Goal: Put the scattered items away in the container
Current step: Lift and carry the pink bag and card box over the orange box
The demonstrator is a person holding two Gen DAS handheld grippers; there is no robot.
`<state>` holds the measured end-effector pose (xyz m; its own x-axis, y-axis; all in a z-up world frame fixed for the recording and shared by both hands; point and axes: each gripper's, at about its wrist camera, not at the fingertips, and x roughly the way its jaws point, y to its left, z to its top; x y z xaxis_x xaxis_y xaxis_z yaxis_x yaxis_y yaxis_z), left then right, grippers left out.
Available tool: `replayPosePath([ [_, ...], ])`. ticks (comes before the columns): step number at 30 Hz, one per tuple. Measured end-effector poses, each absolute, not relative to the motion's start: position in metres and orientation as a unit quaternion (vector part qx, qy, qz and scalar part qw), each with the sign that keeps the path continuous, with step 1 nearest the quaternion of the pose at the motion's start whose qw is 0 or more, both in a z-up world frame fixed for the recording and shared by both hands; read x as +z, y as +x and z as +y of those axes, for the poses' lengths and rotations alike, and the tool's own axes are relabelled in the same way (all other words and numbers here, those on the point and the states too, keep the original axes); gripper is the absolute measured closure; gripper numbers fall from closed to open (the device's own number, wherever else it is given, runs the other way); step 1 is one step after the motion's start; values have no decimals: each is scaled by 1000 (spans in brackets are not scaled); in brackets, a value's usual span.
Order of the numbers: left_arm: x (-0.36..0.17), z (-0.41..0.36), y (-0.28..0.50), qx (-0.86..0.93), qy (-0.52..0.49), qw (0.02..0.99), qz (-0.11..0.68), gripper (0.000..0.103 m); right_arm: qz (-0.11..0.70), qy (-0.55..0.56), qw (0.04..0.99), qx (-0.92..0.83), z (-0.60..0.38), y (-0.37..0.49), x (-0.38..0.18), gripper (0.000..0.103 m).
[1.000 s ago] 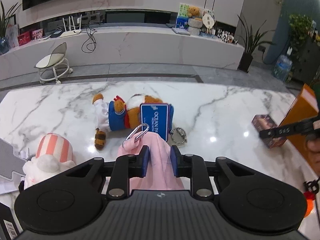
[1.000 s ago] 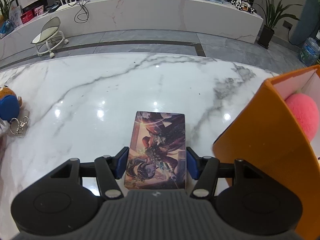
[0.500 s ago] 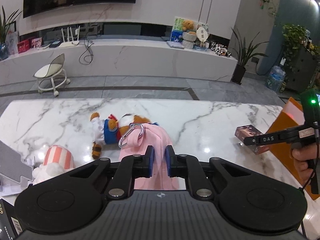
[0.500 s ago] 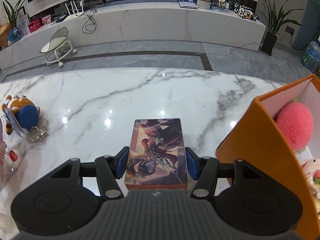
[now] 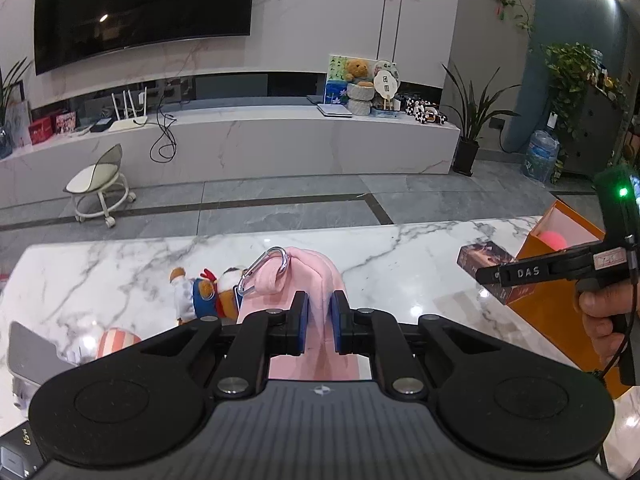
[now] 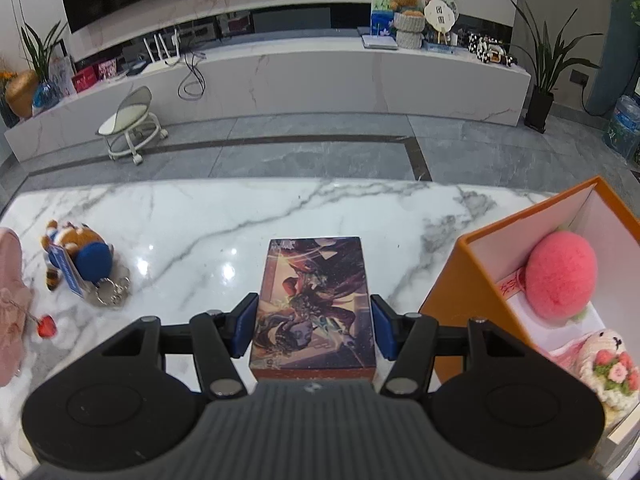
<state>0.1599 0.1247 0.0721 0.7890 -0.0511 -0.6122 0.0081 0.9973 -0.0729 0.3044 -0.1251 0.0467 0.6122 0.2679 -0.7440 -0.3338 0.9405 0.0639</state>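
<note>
Left wrist: left tool (image 5: 318,322) clamps pink pouch (image 5: 316,280), lower end hidden; right tool (image 6: 313,328) clamps card box (image 6: 314,304).

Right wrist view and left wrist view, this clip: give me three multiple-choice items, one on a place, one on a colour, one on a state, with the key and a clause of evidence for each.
1. Where is the pink pom-pom ball?
A. On the marble table beside the plush toy
B. Inside the orange box
C. Between the left tool's fingers

2. What colour is the cloth pouch held by the left tool?
A. Pink
B. Green
C. Black

3. What is the right tool doing?
A. Open, holding nothing
B. Shut on a keyring
C. Shut on the illustrated card box

Key:
1 B: the ball sits within the walls of the orange box.
2 A: pink fabric with a metal carabiner shows between the blue pads.
3 C: both pads press the sides of the illustrated card box.
</note>
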Motion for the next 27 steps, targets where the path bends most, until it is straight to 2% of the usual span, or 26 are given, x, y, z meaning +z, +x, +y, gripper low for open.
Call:
replayPosePath([
  [11, 112, 91, 167, -33, -13, 955, 294, 89, 352, 4, 918, 181, -148, 287, 100, 42],
  [27, 203, -5, 139, -126, 19, 978, 163, 89, 223, 67, 959, 161, -234, 228, 182, 42],
])
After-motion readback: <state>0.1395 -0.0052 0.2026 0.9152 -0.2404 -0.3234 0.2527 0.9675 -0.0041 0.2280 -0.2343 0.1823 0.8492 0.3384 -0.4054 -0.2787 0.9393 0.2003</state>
